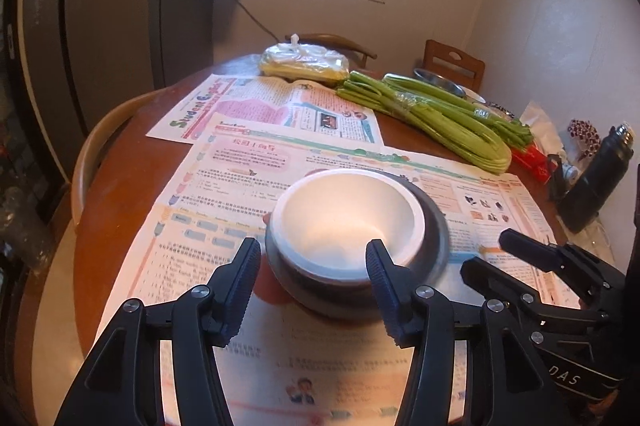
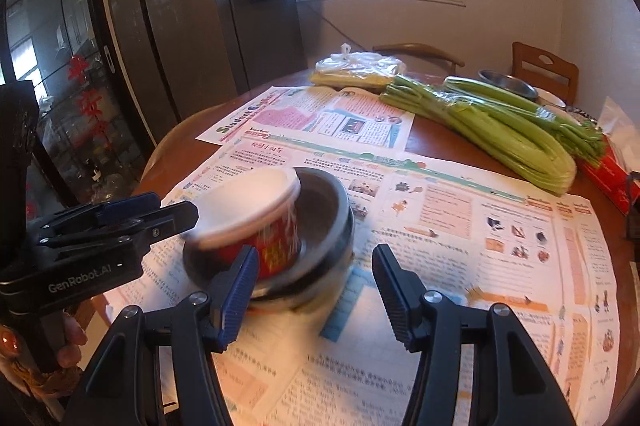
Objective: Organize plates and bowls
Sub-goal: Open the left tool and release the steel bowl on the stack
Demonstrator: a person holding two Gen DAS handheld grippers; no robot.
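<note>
Where the round wooden table (image 1: 120, 162) fills both views, its holdings run as follows, largest first.

Newspaper sheets (image 1: 248, 162): spread flat over the tabletop, lying under the bowls.

Celery bundle (image 1: 440, 118): lying on the far right of the table, well apart from the work.

Bagged yellow food (image 1: 304, 60): at the far edge, beyond the papers. A spare steel basin (image 2: 508, 82) sits behind the celery, near the wooden chair (image 2: 546, 68).

Dark flask (image 1: 596, 182): upright at the right edge.

Steel bowl (image 2: 328, 210): on the newspaper, near centre; it serves as the outer nest.

White paper bowl (image 1: 344, 218), red-printed outside: sitting inside the steel bowl, tilted toward the left side in the right wrist view and blurred, so apparently not settled.

Left gripper (image 1: 314, 266): fingers spread wide, holding nothing; one tip stands outside the near rim, the other over the white bowl's interior.

Right gripper (image 2: 316, 274): fingers likewise apart and empty, low over the paper just beside the steel bowl.

Handling note, as judgement: the step in hand appears to be seating the paper bowl level in the steel one. Best done by letting it drop upright, nudging the rim lightly, since the light cup may tip out, and steadying the steel bowl against sliding on the paper.
</note>
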